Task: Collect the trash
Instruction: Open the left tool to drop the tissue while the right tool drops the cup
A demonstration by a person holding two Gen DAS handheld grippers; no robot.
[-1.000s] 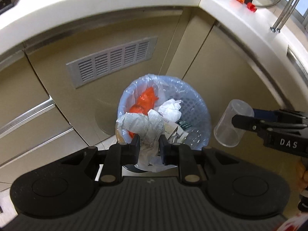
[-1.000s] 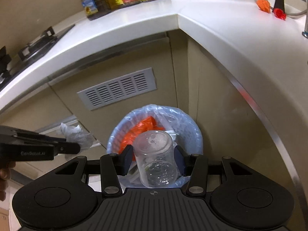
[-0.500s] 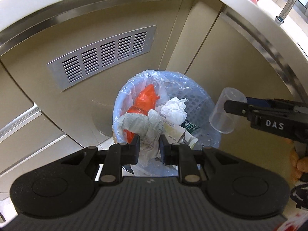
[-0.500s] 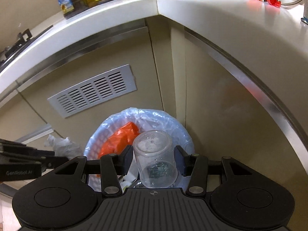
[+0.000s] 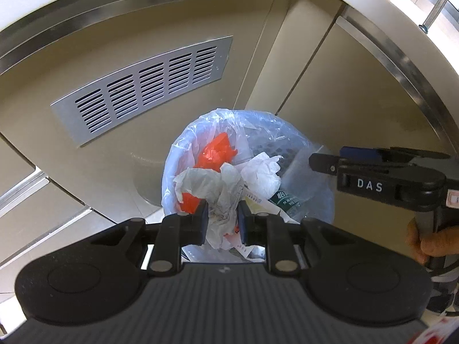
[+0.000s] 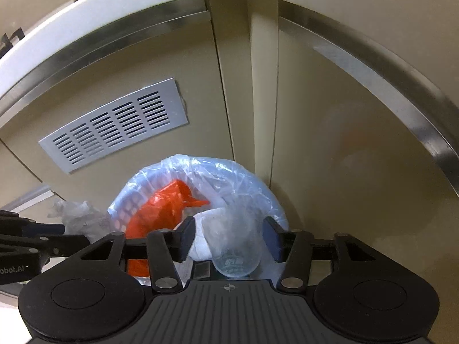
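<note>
Opening right gripper (image 6: 228,240) jaws, you free clear cup (image 6: 235,246) over bin (image 6: 258,189); it may bounce off. Left gripper (image 5: 221,220) pinches crumpled bag (image 5: 212,183) above rim; snagging risks spill.

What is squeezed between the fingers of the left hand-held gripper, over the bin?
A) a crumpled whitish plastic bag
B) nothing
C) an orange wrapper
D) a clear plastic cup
A: in the left wrist view the left hand-held gripper pinches a crumpled whitish plastic bag above the lined trash bin; the clear plastic cup sits between the opening jaws of the right hand-held gripper, no longer pressed by them.
</note>
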